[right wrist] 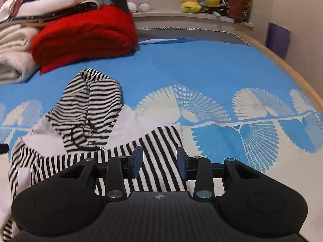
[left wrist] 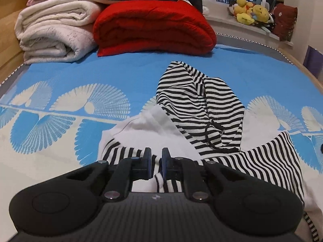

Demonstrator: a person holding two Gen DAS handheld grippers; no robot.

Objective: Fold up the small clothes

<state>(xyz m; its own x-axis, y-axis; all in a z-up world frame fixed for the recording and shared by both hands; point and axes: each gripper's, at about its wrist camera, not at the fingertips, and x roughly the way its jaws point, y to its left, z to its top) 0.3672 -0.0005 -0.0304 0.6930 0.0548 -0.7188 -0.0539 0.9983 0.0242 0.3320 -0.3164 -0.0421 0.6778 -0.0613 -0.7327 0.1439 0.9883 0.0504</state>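
A small black-and-white striped garment with white panels lies crumpled on the blue patterned bedsheet. Its hood-like part, with a dark drawstring, is bunched toward the far side. My left gripper sits at the garment's near left edge, jaws nearly together, with a fold of striped cloth pinched between the pads. In the right wrist view the same garment spreads to the left. My right gripper hovers over its striped right edge with the jaws apart, and cloth shows beneath the gap, not gripped.
A folded red blanket and stacked white blankets occupy the far end of the bed. Yellow plush toys sit on the window ledge. The bed's wooden rim runs along the right side.
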